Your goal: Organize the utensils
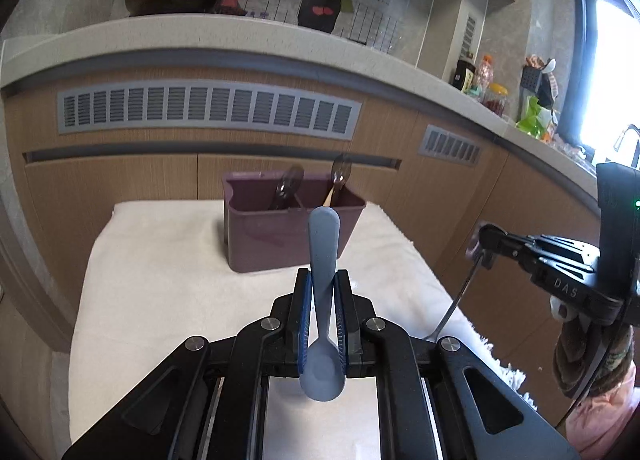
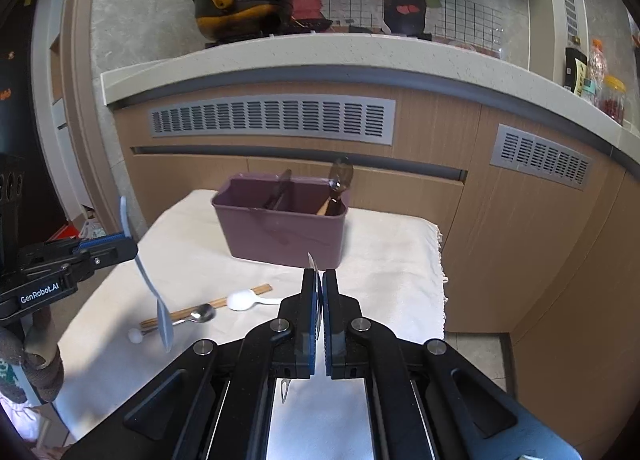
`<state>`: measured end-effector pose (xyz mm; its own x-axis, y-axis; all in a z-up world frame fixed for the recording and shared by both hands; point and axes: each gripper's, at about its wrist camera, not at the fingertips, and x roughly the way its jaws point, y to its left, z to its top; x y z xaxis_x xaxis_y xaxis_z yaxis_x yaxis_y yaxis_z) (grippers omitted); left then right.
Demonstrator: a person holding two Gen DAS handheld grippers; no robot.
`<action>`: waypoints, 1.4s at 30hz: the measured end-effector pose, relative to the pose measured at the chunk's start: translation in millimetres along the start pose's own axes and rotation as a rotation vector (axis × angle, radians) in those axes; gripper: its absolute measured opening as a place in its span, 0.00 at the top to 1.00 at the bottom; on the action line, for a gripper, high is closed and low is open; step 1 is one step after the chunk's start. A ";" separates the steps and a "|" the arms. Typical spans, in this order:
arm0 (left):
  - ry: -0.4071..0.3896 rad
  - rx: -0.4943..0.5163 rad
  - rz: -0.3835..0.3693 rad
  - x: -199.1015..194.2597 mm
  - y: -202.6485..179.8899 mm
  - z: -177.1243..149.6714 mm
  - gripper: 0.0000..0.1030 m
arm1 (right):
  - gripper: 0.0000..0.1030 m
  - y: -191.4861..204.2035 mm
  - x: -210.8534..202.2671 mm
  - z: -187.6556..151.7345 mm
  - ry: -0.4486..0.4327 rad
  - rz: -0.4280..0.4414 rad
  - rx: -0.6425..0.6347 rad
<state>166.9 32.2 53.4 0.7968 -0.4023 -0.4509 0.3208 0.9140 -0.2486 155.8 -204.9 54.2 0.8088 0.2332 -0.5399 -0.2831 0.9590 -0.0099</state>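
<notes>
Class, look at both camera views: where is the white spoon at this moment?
In the right wrist view, the white spoon lies on the white cloth, left of the right gripper, beside the chopsticks and the metal spoon.

A white cloth [image 2: 384,260] covered the bench, while behind it a stone counter [image 2: 304,56] carried a black and yellow pot [image 2: 240,8], with bottles and jars [image 2: 596,76] toward its right end.

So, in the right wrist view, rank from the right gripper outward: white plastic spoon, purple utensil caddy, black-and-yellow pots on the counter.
1. White plastic spoon, lying on the cloth just left of the right gripper.
2. Purple utensil caddy, ahead, mid-cloth.
3. Black-and-yellow pots, up on the counter, far left.
</notes>
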 end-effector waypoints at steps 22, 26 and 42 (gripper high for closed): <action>-0.271 0.105 0.042 20.0 -11.1 168.6 0.89 | 0.97 -8.3 18.6 141.4 -0.168 0.002 -0.097; -0.204 0.085 0.023 42.9 3.9 136.7 0.89 | 0.97 -24.5 58.9 95.2 -0.020 0.012 -0.098; -0.030 -0.008 0.019 58.0 35.0 45.8 0.89 | 0.60 -34.3 125.3 -24.8 0.273 0.074 -0.051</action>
<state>247.8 43.3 57.7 0.8178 -0.3832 -0.4294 0.3014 0.9208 -0.2477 254.1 -212.6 -34.0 0.6185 0.2437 -0.7471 -0.3670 0.9302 -0.0004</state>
